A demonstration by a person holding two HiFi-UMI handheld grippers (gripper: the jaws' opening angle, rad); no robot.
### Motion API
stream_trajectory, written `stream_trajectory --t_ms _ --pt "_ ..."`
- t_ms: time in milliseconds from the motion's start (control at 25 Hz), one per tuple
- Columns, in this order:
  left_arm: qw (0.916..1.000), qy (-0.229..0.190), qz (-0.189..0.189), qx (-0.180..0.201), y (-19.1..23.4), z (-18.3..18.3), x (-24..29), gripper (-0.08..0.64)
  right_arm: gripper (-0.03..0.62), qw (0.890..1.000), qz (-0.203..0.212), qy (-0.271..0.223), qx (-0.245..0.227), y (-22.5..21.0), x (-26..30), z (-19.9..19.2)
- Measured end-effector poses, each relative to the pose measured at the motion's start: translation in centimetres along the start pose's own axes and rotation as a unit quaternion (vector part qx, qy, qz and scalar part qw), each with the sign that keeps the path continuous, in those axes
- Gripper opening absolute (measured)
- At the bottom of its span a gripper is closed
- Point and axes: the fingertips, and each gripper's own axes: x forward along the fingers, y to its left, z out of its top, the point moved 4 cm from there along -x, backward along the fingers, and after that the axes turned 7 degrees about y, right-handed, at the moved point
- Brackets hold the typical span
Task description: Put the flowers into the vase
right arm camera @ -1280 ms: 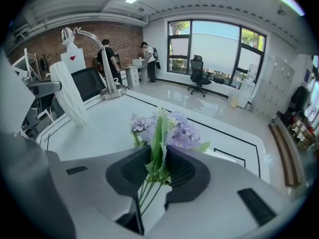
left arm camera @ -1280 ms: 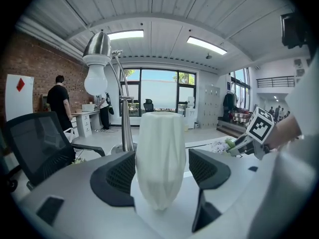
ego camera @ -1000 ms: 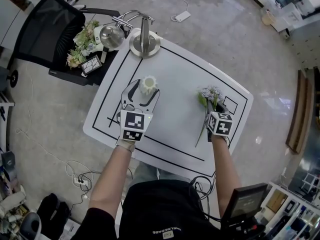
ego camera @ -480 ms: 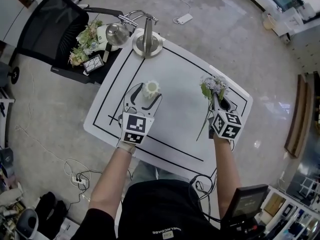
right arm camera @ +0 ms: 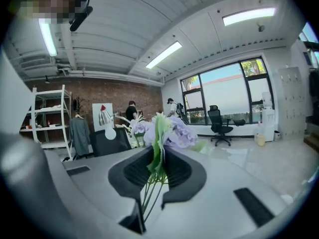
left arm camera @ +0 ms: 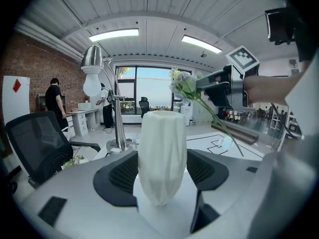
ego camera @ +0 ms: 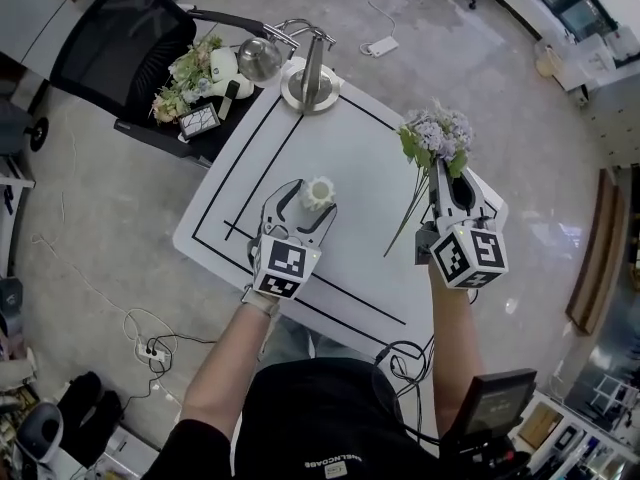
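Note:
A white ribbed vase (ego camera: 318, 193) stands upright on the white table (ego camera: 350, 138), and my left gripper (ego camera: 308, 200) is shut on it, one jaw on each side. In the left gripper view the vase (left arm camera: 162, 148) fills the gap between the pads of that gripper (left arm camera: 162, 171). My right gripper (ego camera: 446, 176) is shut on the green stems of a bunch of pale purple flowers (ego camera: 437, 133), held in the air over the table's right side. The blooms (right arm camera: 172, 131) rise just beyond the jaws of the right gripper (right arm camera: 158, 168). From the left gripper view the flowers (left arm camera: 182, 83) hang up and right of the vase.
A metal desk lamp (ego camera: 312, 73) stands at the table's far corner. Beside it, a black chair (ego camera: 110, 38) carries another bunch of flowers (ego camera: 185, 83) and small items. A monitor (ego camera: 490, 408) sits near my right side. People stand far back in the room.
My right gripper has lifted the flowers off the table and tipped them toward level. The left gripper has shifted a little across the table with the vase.

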Motion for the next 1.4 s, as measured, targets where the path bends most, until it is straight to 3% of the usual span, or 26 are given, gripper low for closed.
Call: stream_trajectory --t_ms 280,760,1000,1400 --pt "1.0000 0.000 -0.007 -0.006 -1.4 -0.6 -1.0 0.310 0.052 0.990 0.072 -0.117 0.002 4.5 -1.0 6.8" --pt "0.9996 0.005 -0.027 0.003 -3.0 -1.7 -2.3 0.309 0.051 0.952 0.181 -0.248 -0.011 10.0 -2.2 12.4" --pt "0.9993 0.006 -0.036 0.009 -3.3 -1.8 -2.6 0.309 0.051 0.933 0.226 -0.280 -0.006 11.6 -2.8 13.0" --pt "0.9993 0.002 -0.038 0.007 -3.3 -1.8 -2.6 0.310 0.051 0.923 0.267 -0.277 -0.019 13.0 -2.0 10.4"
